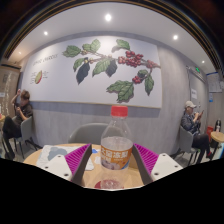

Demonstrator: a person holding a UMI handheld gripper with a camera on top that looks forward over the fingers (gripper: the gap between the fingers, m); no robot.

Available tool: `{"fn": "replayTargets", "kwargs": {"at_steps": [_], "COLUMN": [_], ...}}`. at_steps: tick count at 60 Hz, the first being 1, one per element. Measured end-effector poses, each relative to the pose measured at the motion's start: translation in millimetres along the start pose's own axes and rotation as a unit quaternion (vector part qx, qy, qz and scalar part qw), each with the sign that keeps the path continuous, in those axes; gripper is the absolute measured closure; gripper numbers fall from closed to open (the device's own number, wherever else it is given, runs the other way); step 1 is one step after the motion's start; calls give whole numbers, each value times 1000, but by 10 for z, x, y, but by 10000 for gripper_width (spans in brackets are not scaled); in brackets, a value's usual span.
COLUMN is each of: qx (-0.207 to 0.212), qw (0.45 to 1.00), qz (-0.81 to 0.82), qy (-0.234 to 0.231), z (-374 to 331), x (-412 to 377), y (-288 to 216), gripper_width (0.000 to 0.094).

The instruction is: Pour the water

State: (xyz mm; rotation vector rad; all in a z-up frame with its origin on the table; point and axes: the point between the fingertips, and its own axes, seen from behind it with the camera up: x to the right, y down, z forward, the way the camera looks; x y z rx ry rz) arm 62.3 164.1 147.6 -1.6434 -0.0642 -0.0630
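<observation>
While bottle [117, 140] stood capped at lower centre of frame, between fingers [146, 158] of gripper [113, 165], cannot tell whether pads clenched it. Liquid level unclear behind label. Cup [108, 184] sat below bottle, contents unclear. Risk, as judged: loose hold could let bottle slip, spilling across table [40, 155].

Bright ceiling spots [108, 17], even light, strong fisheye warp

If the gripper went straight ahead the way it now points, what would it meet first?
Probably the bottle, standing upright on the table between the open jaws of the gripper. Depth is hard to judge; it may already be within them.
</observation>
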Motion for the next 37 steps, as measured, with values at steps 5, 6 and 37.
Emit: {"fn": "replayTargets", "kwargs": {"at_steps": [5,6,37], "qx": [-10,-14,-95], "qw": [1000,1000,991], "qz": [-3,-4,49], "qy": [1,5,-84], "z": [-123,-143,-2217], "x": [21,31,-506], "y": [51,59,884], "gripper_width": [102,92,81]}}
